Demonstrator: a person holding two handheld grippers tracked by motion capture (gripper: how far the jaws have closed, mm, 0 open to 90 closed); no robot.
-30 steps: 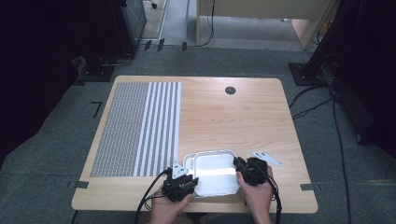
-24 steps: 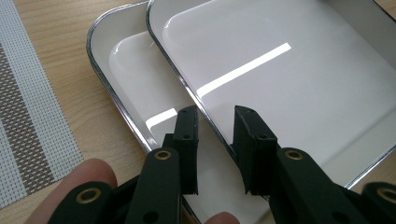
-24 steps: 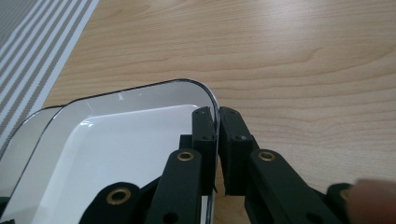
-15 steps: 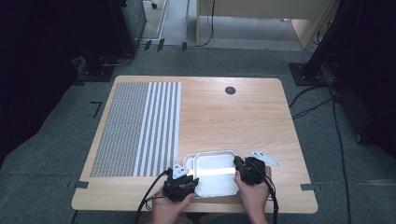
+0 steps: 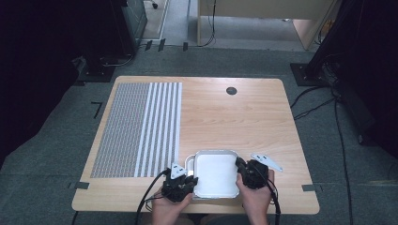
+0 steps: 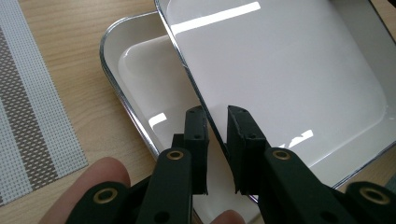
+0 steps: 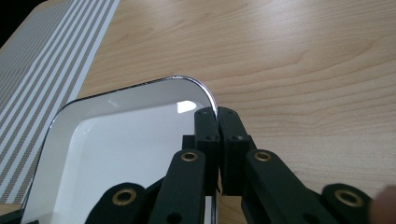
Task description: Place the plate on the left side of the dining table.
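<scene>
The light wood worktop [image 5: 244, 117] carries a grey-and-white striped mat [image 5: 138, 126] along its left edge. A small dark round fitting [image 5: 231, 90], perhaps a cable port, sits near the far edge. A white metal-rimmed tray [image 6: 140, 74] rests by the near edge, around the middle.

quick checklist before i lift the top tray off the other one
1. Right gripper clamped on the top tray rim: ok.
2. Left gripper closed on that rim: not ok; its jaws straddle the edge with a gap.
3. Top tray sits askew over the lower tray: ok, edge exposed.
4. Striped mat apart from both trays: ok.
5. Whether the trays stick together: cannot tell.
</scene>
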